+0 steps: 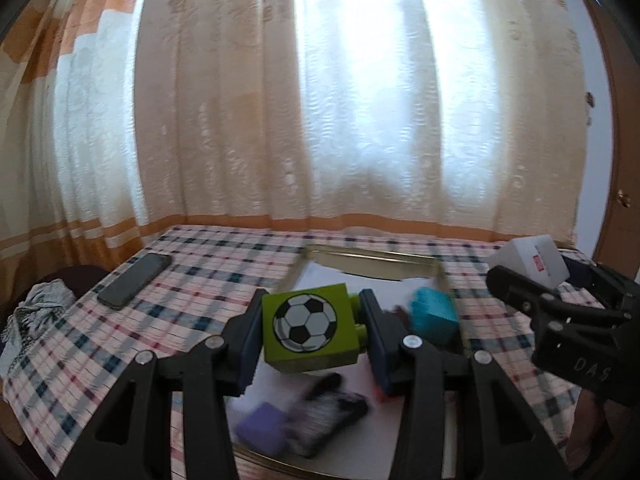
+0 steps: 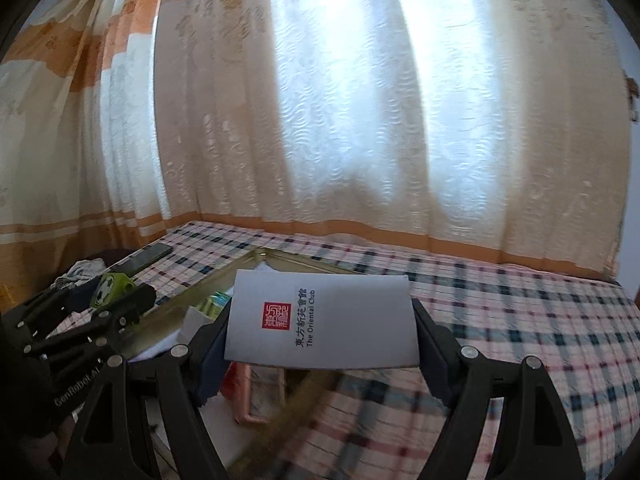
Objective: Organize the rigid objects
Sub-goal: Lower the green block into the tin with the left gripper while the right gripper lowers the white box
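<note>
green block [image 1: 310, 330] in raised left hand-held gripper [image 1: 311, 334]

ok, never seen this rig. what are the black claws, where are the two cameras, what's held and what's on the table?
No robot here: a person holds a two-finger gripper in each hand, with a fisheye camera on each looking along its fingers. In the left view, the left gripper is shut on a green block with a football picture. In the right view, the right gripper is shut on a white box. Below lie a checked cloth, a gold-rimmed tray holding blurred small items, and a phone at the left.
</note>
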Motion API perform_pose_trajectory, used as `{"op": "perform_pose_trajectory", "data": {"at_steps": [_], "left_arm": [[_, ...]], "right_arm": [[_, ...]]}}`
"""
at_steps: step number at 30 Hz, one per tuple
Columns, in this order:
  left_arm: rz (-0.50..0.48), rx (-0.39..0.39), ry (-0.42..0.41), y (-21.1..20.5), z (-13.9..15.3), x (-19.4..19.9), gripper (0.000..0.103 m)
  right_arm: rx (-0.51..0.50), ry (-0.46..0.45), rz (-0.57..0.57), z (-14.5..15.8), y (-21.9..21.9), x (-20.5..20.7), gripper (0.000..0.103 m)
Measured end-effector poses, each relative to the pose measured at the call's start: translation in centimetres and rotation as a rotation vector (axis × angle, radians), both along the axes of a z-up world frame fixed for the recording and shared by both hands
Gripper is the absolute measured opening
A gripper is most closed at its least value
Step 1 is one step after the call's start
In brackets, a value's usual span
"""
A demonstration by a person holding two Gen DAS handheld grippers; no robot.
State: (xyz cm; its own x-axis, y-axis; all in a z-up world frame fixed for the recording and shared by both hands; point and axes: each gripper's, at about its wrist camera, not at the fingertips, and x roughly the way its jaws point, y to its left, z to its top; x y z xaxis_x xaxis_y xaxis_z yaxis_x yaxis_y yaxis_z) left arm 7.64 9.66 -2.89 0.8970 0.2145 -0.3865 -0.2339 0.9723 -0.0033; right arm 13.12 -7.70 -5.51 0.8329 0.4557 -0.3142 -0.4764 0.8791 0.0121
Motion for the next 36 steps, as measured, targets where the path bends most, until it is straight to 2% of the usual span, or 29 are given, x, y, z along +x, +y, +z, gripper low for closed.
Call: {"op": "perform_pose_trajectory", "data": {"at_steps": [7,17,23,26,28,31,35,36], "left_arm": [[0.019,0.004,0.068,2.7,-0.2,2.0,0.045],[-0.019,-0.002,0.18,2.7,-2.6,4.9,0.045],[-0.02,0.017,0.195,2.5,-3.1,5.3,0.046],[-0.001,0.022,0.187,2.5,-2.9,5.1,0.054],[0.005,0.015,0.177,2.7,-2.7,4.8,0.065],[0.006,0.02,0.159,2.7,-2.2,4.3,0.07],[0.009,0.042,0.147,2.3,-1.8,3.8,0.076],[0.01,0.048,0.145,2.2,-1.7,3.7,0.084]], "right_arm": [[-0.013,0.065,0.045,0.2,2.9,2.4,0.081],[-0.081,0.172,0.098,-1.4,6.1,5.2,0.081],[-0.084,0.226,0.124,-2.6,6.2,6.2,0.081],[-0.09,0.217,0.123,-2.6,6.1,6.0,0.082],[-0.08,0.217,0.128,-2.5,5.8,5.9,0.083],[-0.067,0.204,0.118,-2.0,5.2,5.5,0.088],[-0.041,0.187,0.116,-1.5,4.7,4.9,0.088],[-0.035,0.185,0.119,-1.5,4.6,4.7,0.089]]}}
